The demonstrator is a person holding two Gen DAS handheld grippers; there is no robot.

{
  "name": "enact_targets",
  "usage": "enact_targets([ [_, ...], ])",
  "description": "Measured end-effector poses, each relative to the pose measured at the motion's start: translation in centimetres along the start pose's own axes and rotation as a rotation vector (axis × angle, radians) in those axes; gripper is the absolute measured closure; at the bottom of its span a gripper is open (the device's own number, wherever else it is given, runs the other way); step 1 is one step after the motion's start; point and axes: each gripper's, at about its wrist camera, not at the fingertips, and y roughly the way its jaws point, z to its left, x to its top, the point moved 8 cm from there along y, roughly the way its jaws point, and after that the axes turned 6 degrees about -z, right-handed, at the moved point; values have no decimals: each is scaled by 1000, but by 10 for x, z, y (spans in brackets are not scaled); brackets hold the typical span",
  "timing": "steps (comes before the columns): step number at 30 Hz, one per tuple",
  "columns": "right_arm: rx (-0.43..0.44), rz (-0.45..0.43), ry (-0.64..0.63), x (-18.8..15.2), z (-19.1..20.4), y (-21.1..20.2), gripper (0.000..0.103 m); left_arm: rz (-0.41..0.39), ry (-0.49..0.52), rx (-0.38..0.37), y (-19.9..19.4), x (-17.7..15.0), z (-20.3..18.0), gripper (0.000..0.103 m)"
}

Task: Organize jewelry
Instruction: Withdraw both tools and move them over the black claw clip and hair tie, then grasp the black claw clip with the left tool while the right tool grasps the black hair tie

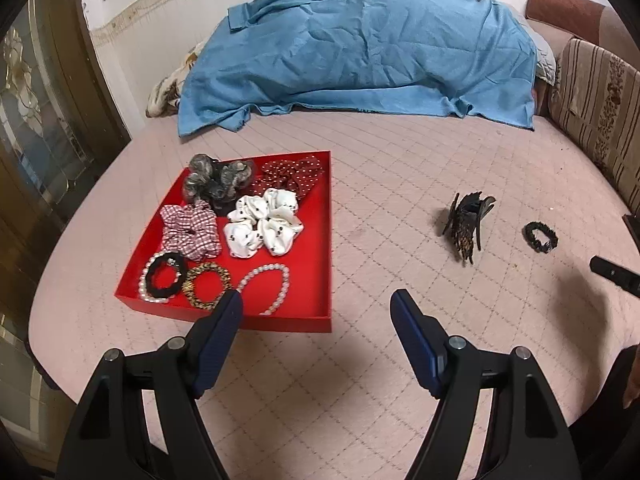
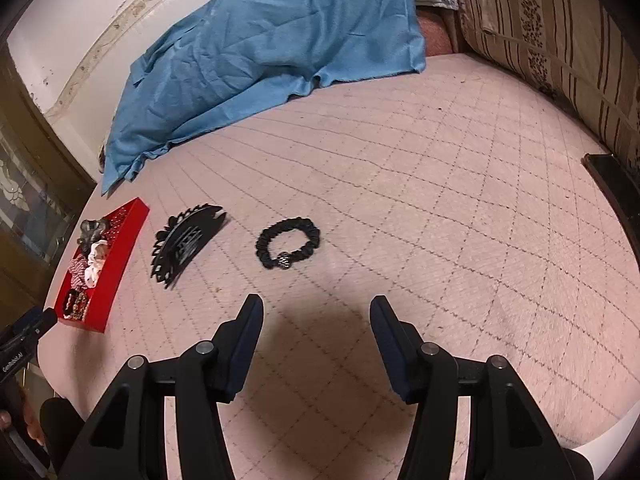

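Observation:
A red tray [image 1: 320, 240] lies on the pink quilted bed and holds several scrunchies, a white one [image 1: 264, 224] among them, plus bead bracelets [image 1: 272, 288]. The tray also shows at the left of the right wrist view [image 2: 116, 272]. A black hair claw clip [image 1: 466, 226] [image 2: 184, 240] and a black scrunchie hair tie [image 1: 540, 237] [image 2: 288, 248] lie loose on the quilt to the tray's right. My left gripper [image 1: 316, 304] is open and empty at the tray's near edge. My right gripper [image 2: 316, 312] is open and empty, just short of the black hair tie.
A blue cloth [image 1: 360, 52] covers a heap at the far side of the bed. A striped cushion [image 2: 560, 40] stands at the right. A dark flat object [image 2: 612, 184] lies at the right edge. A glazed door [image 1: 40, 120] is at the left.

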Motion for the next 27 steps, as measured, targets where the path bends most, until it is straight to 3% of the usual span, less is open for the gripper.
enact_targets([
  [7,3,11,12,4,-7,13,43,12,-26,-74,17,15,-22,28],
  [17,11,24,-11,14,-4,41,43,61,7,-207,58,31,-87,28],
  [27,8,19,-78,26,8,71,43,138,27,-265,109,33,-123,28],
])
